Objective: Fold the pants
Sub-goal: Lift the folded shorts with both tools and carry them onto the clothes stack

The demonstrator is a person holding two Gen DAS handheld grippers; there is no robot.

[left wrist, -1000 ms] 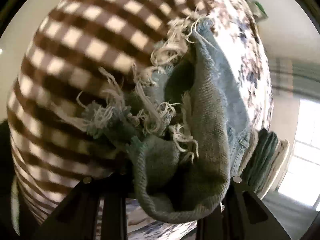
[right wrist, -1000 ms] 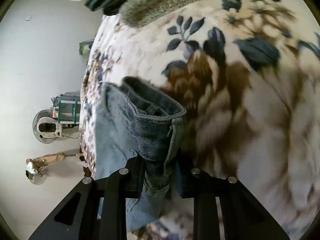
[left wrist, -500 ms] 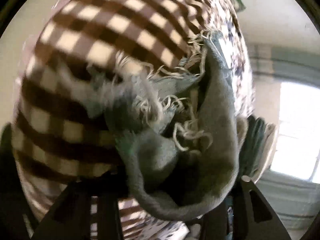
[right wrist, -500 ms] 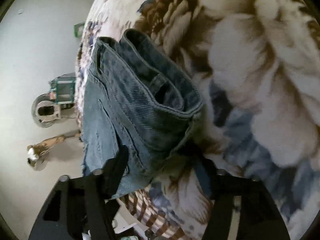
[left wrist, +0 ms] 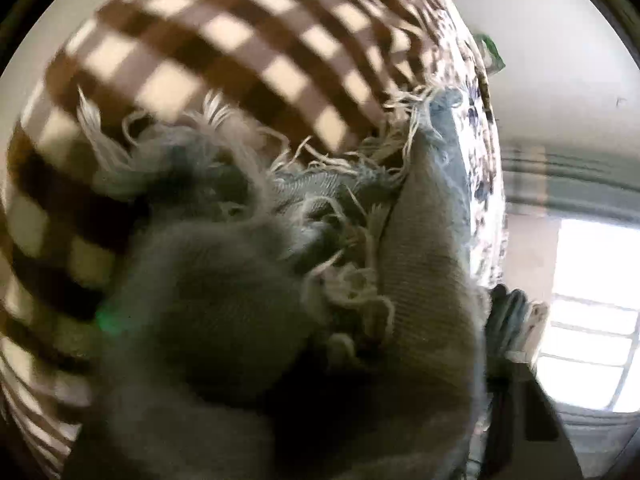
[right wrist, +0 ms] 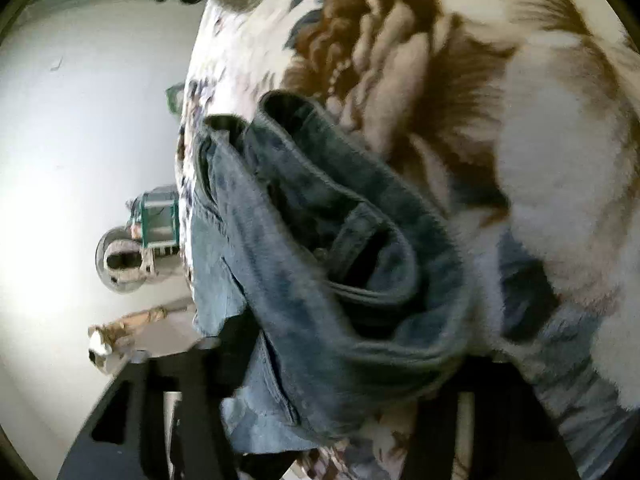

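While both grippers pinch the pants, they hang soft and floppy.
Left gripper grips the frayed hem; right gripper grips the thick waistband above the flowery blanket.

Pants: woven blue denim, matt, coarse twill; hem raw, frayed into loose white threads. Blanket: plush floral fleece, fuzzy nap. Checked cloth: soft, matt. Gripper fingers: matt black plastic.
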